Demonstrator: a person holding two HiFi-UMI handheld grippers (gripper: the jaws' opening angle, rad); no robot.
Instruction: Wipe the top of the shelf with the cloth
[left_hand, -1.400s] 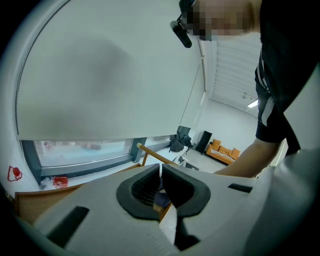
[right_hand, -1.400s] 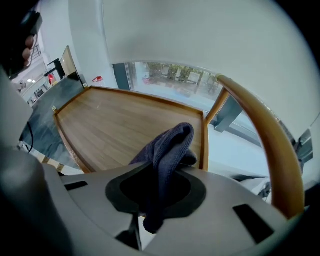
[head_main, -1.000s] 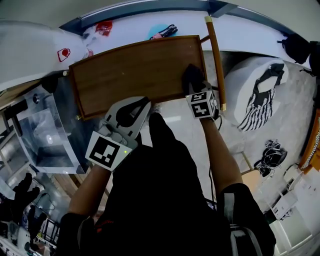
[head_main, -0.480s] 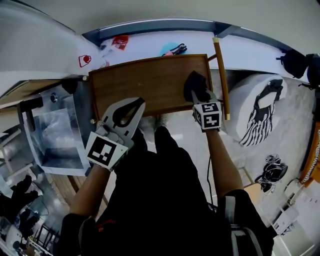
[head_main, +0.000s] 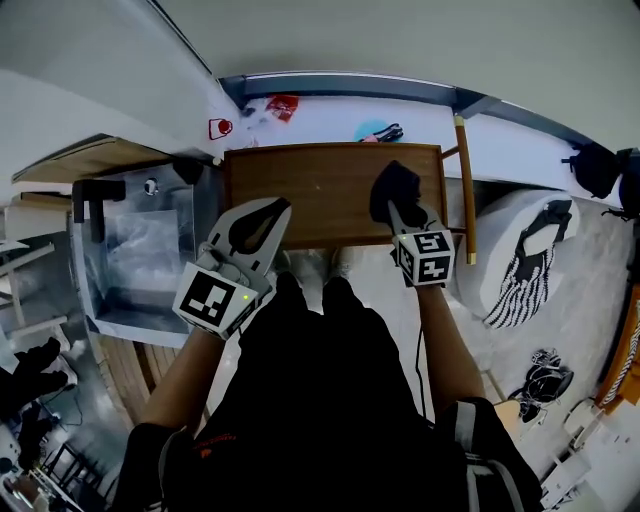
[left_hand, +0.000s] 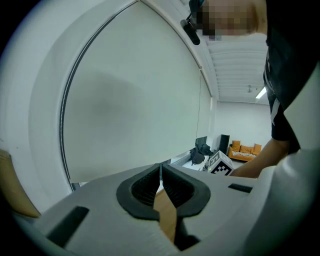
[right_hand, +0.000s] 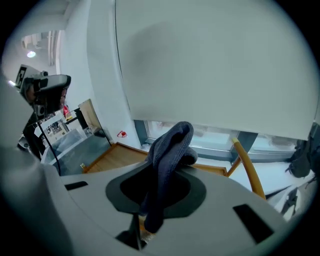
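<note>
The shelf top (head_main: 320, 190) is smooth brown wood; the cloth (right_hand: 170, 145) is dark ribbed knit.

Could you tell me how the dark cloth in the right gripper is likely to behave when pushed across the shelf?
The cloth is probably soft and floppy: it bends over on itself where the right gripper pinches it. Its knitted surface likely drags rather than slides on the wooden shelf top, so it may bunch.

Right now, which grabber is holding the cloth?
The right gripper: its jaws pinch the dark cloth. The left gripper has its jaws shut on nothing.
</note>
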